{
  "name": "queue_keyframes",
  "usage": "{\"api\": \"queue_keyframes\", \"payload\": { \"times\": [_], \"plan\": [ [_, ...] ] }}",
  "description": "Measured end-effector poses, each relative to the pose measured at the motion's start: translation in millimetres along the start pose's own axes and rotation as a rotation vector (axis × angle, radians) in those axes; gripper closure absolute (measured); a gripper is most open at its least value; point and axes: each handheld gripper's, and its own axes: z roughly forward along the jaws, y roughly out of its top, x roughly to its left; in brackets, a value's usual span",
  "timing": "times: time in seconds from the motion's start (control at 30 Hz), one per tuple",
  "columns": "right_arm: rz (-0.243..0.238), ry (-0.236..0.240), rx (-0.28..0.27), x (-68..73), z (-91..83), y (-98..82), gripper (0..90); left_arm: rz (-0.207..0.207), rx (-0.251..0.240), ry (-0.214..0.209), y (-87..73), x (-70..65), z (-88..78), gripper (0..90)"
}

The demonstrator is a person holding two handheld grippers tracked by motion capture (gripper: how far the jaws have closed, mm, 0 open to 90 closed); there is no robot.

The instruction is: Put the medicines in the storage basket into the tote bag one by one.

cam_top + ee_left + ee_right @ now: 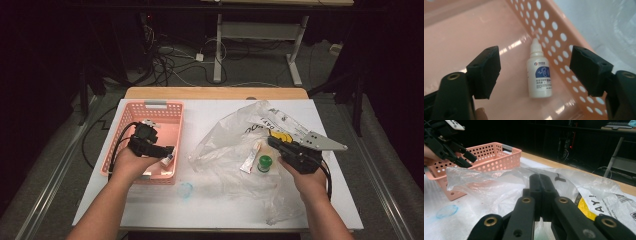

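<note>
A small white dropper bottle [539, 80] with a blue label lies on the floor of the pink perforated basket [554, 35], beside its side wall. My left gripper [535, 53] hovers over it, open; the bottle lies between the jaws, untouched by either pad. From above, that gripper [167, 150] is at the basket's [150, 106] near right corner, above the bottle [168, 159]. My right gripper [540, 178] is shut, jaws pressed together, resting over the crumpled clear plastic bag [499, 185]. It sits at the bag's right side [272, 141].
On the plastic bag [225, 135] lie a green-capped item [264, 162], a white tube [248, 162] and something yellow [281, 135]. A faint blue ring [185, 190] marks the white table cover. The left gripper [467, 161] and basket [491, 155] appear far left in the right gripper view.
</note>
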Motion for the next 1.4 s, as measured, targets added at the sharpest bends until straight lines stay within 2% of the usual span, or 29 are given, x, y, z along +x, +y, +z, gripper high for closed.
{"api": "queue_keyframes", "payload": {
  "times": [0.37, 0.43, 0.7, 0.83, 1.03, 1.3, 1.4],
  "plan": [
    [0.004, -0.003, -0.003, -0.8, -0.7, 0.0, 90.0, -0.005, 0.22, -0.039, 14.9, 6.4, 31.3, 40.3],
    [0.002, -0.002, -0.004, -0.8, -0.7, 0.0, 90.0, -0.008, 0.248, -0.056, 15.5, 6.8, 36.7, 43.9],
    [0.005, -0.002, -0.005, -1.0, -1.5, 0.2, 90.0, 0.014, 0.336, -0.046, 17.8, 2.9, 49.5, 51.9],
    [0.004, -0.003, -0.006, -0.5, -1.4, 0.4, 90.0, 0.03, 0.338, -0.022, 18.1, 0.2, 51.0, 56.7],
    [0.001, 0.002, -0.006, -0.1, -1.2, 0.6, 90.0, 0.033, 0.329, -0.007, 17.9, -1.3, 51.2, 57.6],
    [0.0, -0.002, -0.006, -0.3, -2.2, 1.0, 90.0, 0.034, 0.314, -0.004, 18.0, -0.8, 50.4, 57.9],
    [-0.001, -0.002, -0.008, -0.9, -2.5, 1.0, 90.0, 0.03, 0.288, -0.005, 18.3, -1.0, 45.6, 57.9]
  ]
}}
